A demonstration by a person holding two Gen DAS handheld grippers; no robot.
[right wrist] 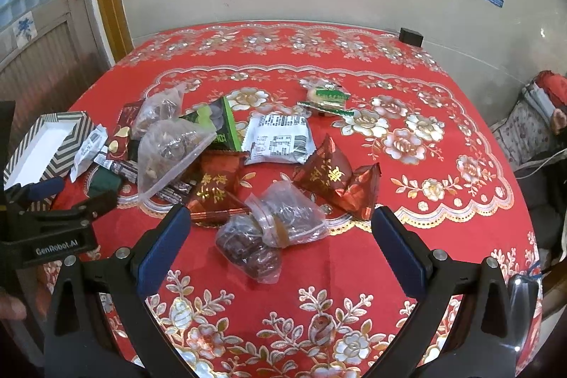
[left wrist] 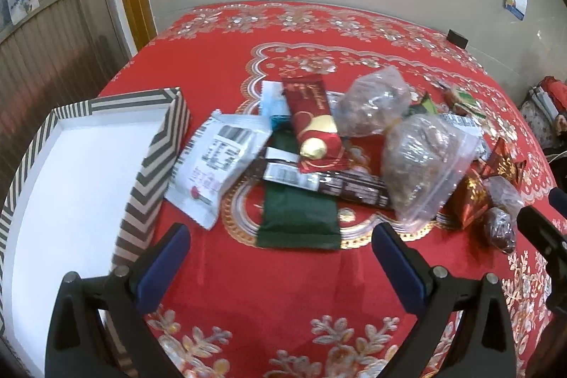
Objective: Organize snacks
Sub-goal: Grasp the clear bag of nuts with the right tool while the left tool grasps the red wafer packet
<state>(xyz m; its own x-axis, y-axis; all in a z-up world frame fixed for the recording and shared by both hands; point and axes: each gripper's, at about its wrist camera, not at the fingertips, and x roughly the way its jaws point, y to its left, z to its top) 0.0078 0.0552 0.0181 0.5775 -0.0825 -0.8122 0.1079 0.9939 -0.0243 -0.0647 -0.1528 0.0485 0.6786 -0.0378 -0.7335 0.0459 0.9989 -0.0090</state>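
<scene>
A heap of snacks lies on the red floral tablecloth (left wrist: 269, 300). Just ahead of my open left gripper (left wrist: 280, 236) sits a dark green packet (left wrist: 297, 218), with a white packet (left wrist: 219, 162), a dark chocolate bar (left wrist: 329, 183), a red packet (left wrist: 312, 123) and clear bags (left wrist: 421, 169) behind it. The striped box (left wrist: 71, 186) with a white inside stands at the left. My right gripper (right wrist: 280, 222) is open over small clear bags of dark sweets (right wrist: 269, 232). Red pyramid packets (right wrist: 336, 179), a white packet (right wrist: 280, 140) and a green packet (right wrist: 219, 123) lie beyond.
A small black block (right wrist: 411, 36) sits at the table's far edge against the beige wall. A green-and-white wrapped cake (right wrist: 327, 98) lies apart toward the back. A chair with bags (right wrist: 538, 116) stands to the right. The left gripper's body (right wrist: 53, 225) shows at the left.
</scene>
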